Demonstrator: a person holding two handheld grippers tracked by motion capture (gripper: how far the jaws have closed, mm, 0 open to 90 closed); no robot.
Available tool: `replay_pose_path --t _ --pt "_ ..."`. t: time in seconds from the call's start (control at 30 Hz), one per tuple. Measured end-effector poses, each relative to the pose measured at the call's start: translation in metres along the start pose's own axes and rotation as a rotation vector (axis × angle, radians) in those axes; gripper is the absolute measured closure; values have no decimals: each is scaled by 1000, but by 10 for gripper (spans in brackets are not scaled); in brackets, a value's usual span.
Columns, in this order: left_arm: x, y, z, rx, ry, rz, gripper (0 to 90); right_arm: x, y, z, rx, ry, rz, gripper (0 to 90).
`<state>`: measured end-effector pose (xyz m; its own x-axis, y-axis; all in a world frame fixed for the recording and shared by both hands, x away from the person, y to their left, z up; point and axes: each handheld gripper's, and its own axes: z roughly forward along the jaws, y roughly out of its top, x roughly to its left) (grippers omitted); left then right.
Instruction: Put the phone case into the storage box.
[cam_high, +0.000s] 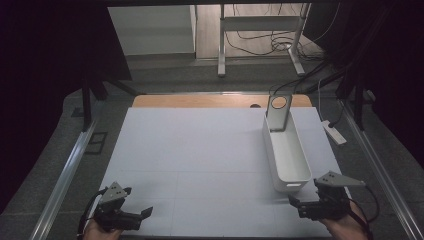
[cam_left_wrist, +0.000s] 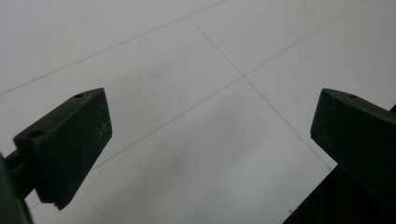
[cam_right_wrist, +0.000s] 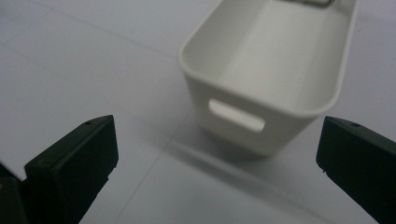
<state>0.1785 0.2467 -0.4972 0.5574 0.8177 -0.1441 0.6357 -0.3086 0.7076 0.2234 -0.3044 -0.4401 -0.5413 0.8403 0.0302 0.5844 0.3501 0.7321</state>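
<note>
with both sets of fingers spread wide and empty, the right gripper (cam_high: 300, 206) near the long white plastic bin (cam_high: 286, 150) on the white bench (cam_high: 200, 150), the left gripper (cam_high: 142, 214) well apart, the light bin could be shoved or tipped if its near wall is struck.

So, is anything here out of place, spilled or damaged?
Nothing is spilled or broken. One odd thing: a grey plate with a round hole stands on end, leaning at the far end of the white bin. The bin sits upright on the white table. Both tongs, left and right, are open and hold nothing.
</note>
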Motion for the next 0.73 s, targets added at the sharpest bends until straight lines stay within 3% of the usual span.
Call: replay_pose_path --t 0.13,0.37,0.73 --pt "0 0 0 -1 0 1 0 3 -18 -3 23 26 16 0" --pt "0 0 0 -4 0 0 0 6 -32 -6 33 20 4 0" --pt "0 0 0 -6 1 -2 0 6 -33 -6 44 1 12 0"
